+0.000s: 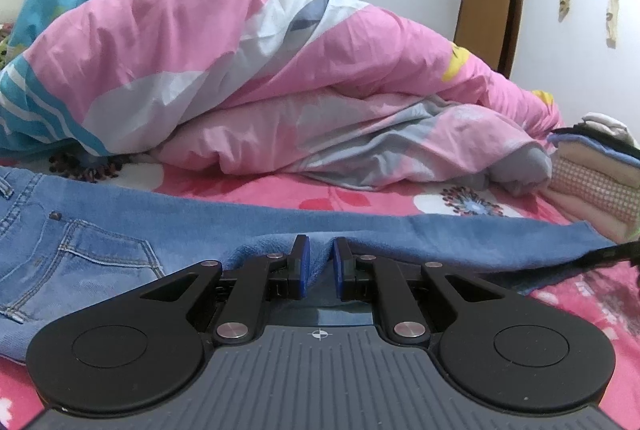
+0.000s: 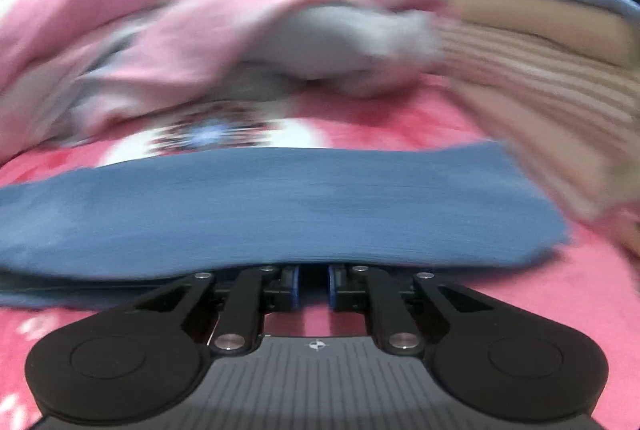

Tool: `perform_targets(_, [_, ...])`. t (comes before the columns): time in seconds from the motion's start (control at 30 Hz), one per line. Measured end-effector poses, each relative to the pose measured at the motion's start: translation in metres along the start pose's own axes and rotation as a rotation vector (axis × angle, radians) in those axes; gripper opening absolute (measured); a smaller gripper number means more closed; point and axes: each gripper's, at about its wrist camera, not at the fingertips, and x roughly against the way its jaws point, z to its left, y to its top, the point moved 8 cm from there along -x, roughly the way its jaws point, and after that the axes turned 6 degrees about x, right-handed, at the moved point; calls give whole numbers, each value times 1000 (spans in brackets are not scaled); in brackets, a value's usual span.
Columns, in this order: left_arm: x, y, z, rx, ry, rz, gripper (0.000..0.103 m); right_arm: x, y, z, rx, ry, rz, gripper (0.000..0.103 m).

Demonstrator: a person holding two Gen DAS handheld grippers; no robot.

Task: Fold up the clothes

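Nearest the lens, the left gripper (image 1: 320, 262) pinches the jeans (image 1: 100, 250) (laid flat on the bedsheet (image 1: 248, 195) for folding), quilt (image 1: 240, 61) at twelve o'clock. Right gripper (image 2: 313, 276) slides under the denim leg; whether it grips, I cannot tell.

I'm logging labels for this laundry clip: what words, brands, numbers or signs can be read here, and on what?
None can be read.
Jeans: rivet and stitching only, no brand tag showing.
Left gripper: a crosshair mark on its base, no lettering.
Right gripper: the same mark; this view is motion-blurred.
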Motion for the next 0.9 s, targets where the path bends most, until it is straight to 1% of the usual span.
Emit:
perform_targets(0.07, [0,-1,0,0,-4,14,12,4,-6,-33,-148,-4,19,13])
perform_targets(0.1, [0,-2,0,-3,-6,21,12,8,-9,-44,-218,11,19,14])
perform_targets(0.17, [0,-5,0,-10,-6,42,13,17,-14,-58,-343,57,7,14])
perform_targets(0.23, [-1,-9,1,-11,-3,66,14,25,-19,-69,-454,78,-9,16])
perform_targets(0.3, [-1,-12,3,-6,1,88,16,31,-25,-84,-551,58,-30,16])
perform_targets(0.37, [0,-13,4,-5,2,104,18,36,-28,-93,-611,36,-56,16])
perform_targets(0.43, [2,-13,5,-4,-3,113,20,43,-27,-96,-633,24,-78,16])
perform_targets(0.53, [7,-10,4,9,-42,130,32,50,-21,-86,-600,34,-99,19])
perform_targets(0.6, [12,-6,0,30,-86,125,49,50,-18,-74,-573,57,-97,23])
perform_targets(0.7, [26,1,-7,59,-184,90,61,46,-15,-59,-560,89,-79,26])
perform_targets(0.73, [29,4,-8,73,-205,77,63,45,-16,-58,-571,92,-72,29])
perform_targets(0.77, [32,7,-8,87,-225,64,67,45,-18,-59,-587,90,-71,30])
perform_targets(0.8, [34,9,-7,104,-230,52,70,47,-20,-63,-605,77,-71,34])
perform_targets(0.83, [33,10,-5,113,-213,50,70,48,-23,-69,-623,51,-69,37])
perform_targets(0.87, [32,11,-2,123,-196,48,70,50,-27,-78,-647,17,-66,37])
perform_targets(0.9, [28,10,2,130,-162,53,70,52,-31,-89,-692,-12,-65,37])
